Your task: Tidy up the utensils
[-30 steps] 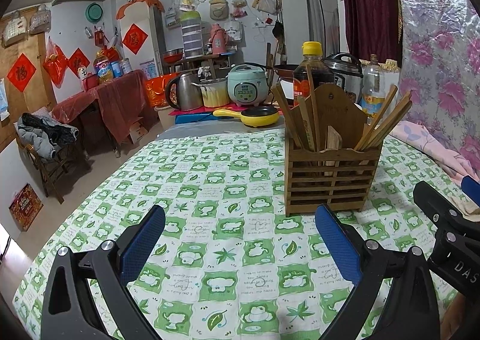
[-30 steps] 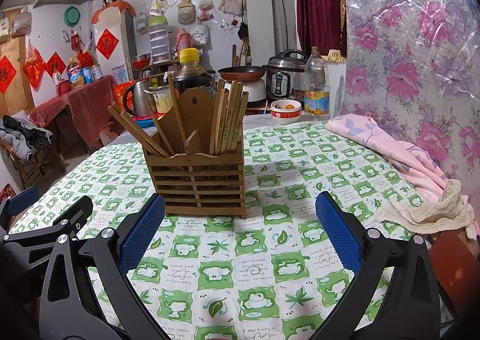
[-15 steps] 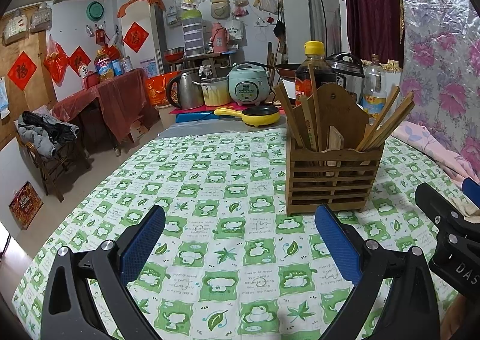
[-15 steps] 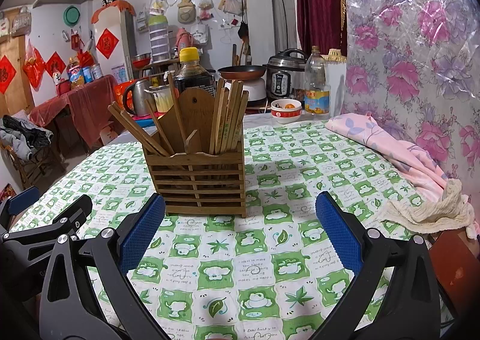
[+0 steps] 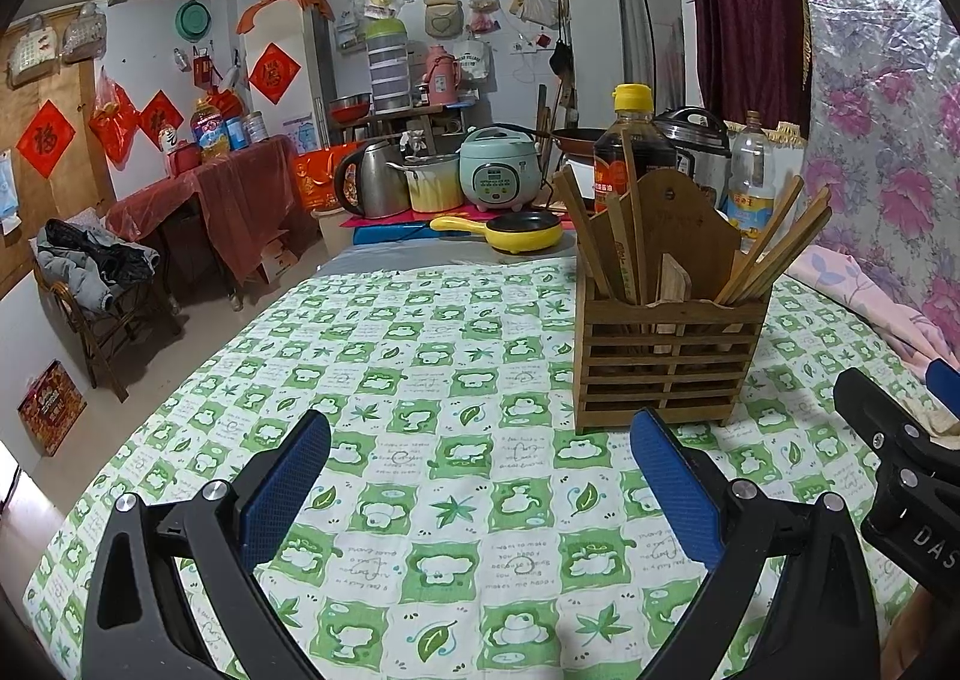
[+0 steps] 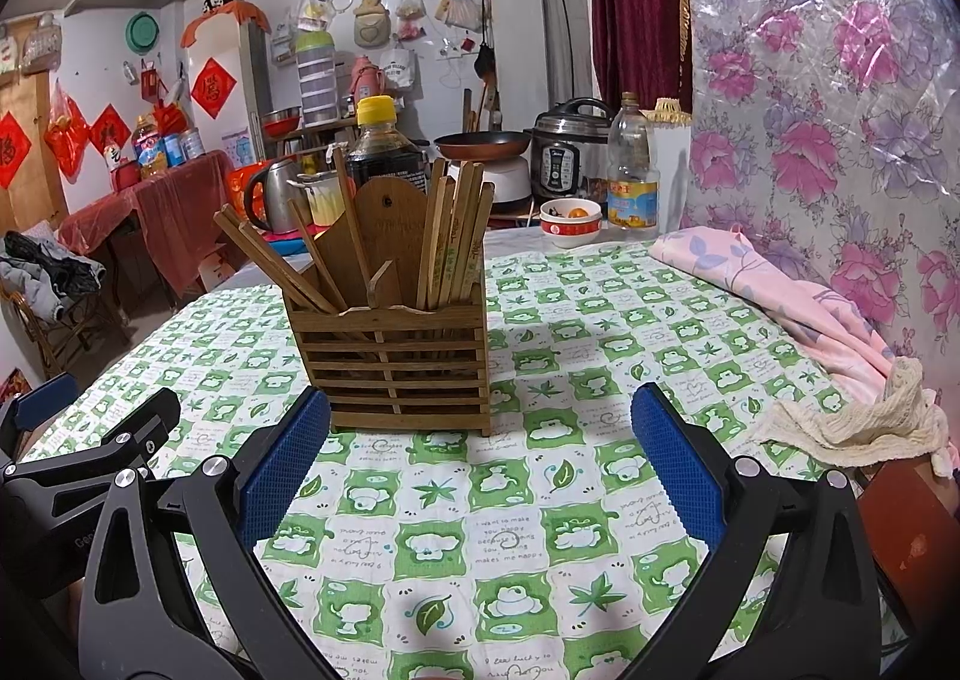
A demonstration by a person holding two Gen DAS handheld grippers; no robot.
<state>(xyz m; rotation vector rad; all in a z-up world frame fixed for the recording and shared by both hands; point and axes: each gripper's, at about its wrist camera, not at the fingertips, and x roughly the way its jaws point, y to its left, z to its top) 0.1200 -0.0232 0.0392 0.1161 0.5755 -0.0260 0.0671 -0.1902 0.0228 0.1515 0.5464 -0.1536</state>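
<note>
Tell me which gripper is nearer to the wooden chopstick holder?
Right. The right gripper sits just before the holder; the left gripper is off to its left.

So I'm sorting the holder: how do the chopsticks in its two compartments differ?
In the right wrist view, the left-compartment chopsticks fan out, leaning left at mixed angles; the right-compartment chopsticks stand bunched and nearly upright. The right bunch is paler, some bearing green print; the left look plain brown. Both sit in the slatted wooden holder.

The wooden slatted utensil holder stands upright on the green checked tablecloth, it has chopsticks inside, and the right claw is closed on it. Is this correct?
Not quite. The right claw is open and empty, short of the wooden slatted utensil holder, as the right wrist view shows. The rest is right: it stands upright on the green checked tablecloth, with chopsticks inside.
</note>
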